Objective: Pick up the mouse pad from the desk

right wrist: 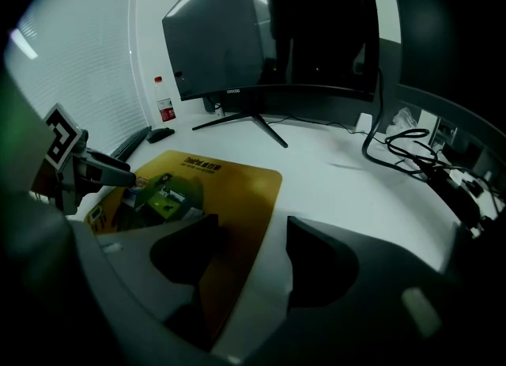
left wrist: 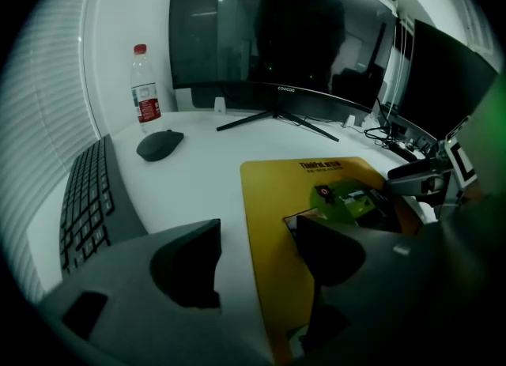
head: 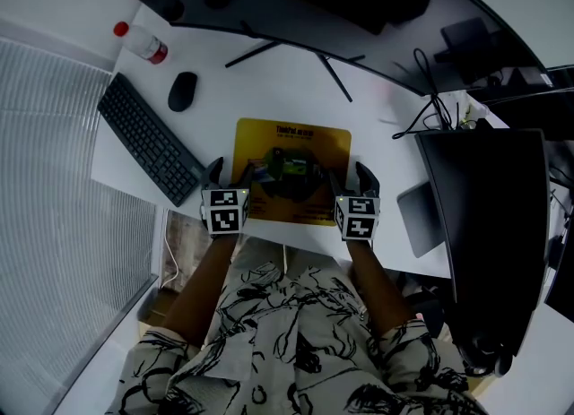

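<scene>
You're holding both grippers over the white desk (head: 287,90). The yellow mouse pad (head: 332,149) is lying flat on it. Its left edge is running between your left gripper's (left wrist: 257,250) parted jaws and its right edge between your right gripper's (right wrist: 253,254) parted jaws, and neither is clamping it.

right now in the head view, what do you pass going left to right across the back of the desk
water bottle → mouse → mouse pad → cables; the keyboard is left out because it runs under both the bottle and the mouse
</scene>
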`<state>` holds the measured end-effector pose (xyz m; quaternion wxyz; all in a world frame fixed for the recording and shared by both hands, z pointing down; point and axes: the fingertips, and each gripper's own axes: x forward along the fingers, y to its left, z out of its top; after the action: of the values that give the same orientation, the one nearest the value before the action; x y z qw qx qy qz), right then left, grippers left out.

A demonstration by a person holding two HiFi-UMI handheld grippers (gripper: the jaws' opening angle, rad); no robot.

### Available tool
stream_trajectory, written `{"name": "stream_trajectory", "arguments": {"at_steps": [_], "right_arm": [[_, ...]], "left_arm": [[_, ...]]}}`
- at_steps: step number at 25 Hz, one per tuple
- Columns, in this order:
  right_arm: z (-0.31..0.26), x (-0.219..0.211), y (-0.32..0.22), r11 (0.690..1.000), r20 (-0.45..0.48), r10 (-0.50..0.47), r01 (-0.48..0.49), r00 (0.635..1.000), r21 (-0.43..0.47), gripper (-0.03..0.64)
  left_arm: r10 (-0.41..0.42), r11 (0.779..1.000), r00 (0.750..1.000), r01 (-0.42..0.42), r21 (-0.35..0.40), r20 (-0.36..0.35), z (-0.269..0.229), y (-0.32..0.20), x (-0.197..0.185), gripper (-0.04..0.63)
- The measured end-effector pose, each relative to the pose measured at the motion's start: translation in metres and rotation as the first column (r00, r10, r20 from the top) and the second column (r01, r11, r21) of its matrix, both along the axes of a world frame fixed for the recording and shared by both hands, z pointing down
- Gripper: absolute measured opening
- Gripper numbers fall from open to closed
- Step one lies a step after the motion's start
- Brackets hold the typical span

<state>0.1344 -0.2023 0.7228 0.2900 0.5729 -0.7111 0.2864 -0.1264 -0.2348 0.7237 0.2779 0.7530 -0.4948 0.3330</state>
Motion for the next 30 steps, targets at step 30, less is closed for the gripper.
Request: {"name": "stream_trajectory", "arguments": {"at_steps": [30], "right_arm": [[-0.017,-0.026,0.003,0.999,0.056,-0.043,0.043,0.998,-0.001,0.072]], "left_arm": [[0.104,0.994,0.993,-0.103,0.03,-0.055,-0.02,0.007,0.028,0.08]]}}
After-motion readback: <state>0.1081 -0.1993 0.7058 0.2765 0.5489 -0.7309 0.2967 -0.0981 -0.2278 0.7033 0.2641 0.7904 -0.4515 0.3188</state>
